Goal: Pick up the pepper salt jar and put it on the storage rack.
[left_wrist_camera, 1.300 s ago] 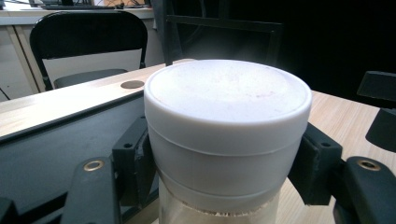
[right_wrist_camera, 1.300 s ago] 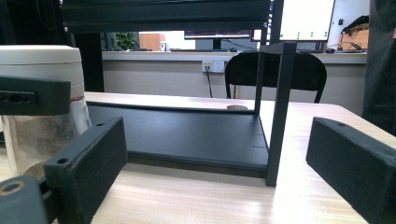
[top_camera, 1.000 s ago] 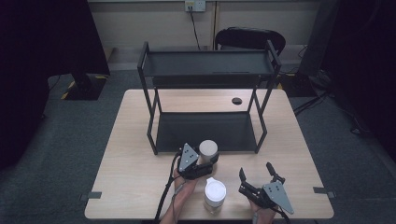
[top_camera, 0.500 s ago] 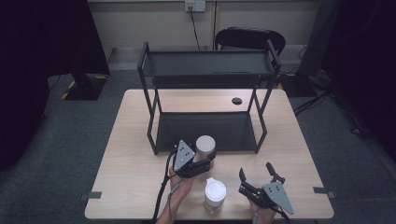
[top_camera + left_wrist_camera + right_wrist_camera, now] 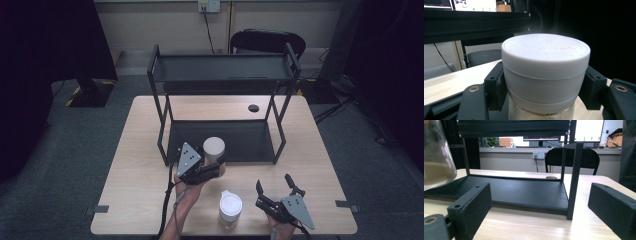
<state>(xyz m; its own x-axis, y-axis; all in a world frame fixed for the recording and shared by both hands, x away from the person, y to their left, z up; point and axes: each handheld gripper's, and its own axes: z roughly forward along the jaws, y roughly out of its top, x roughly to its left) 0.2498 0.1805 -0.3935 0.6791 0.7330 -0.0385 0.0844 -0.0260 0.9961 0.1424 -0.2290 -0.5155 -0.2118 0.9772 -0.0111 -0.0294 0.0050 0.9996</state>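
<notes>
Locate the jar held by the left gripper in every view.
High view: jar left of centre, clamped by the left gripper, before the rack's lower shelf.
Left gripper view: jar centre, jaws pressing its white lid.
Right gripper view: glass body at the upper left edge.
Shared landmark: the black rack.
</notes>
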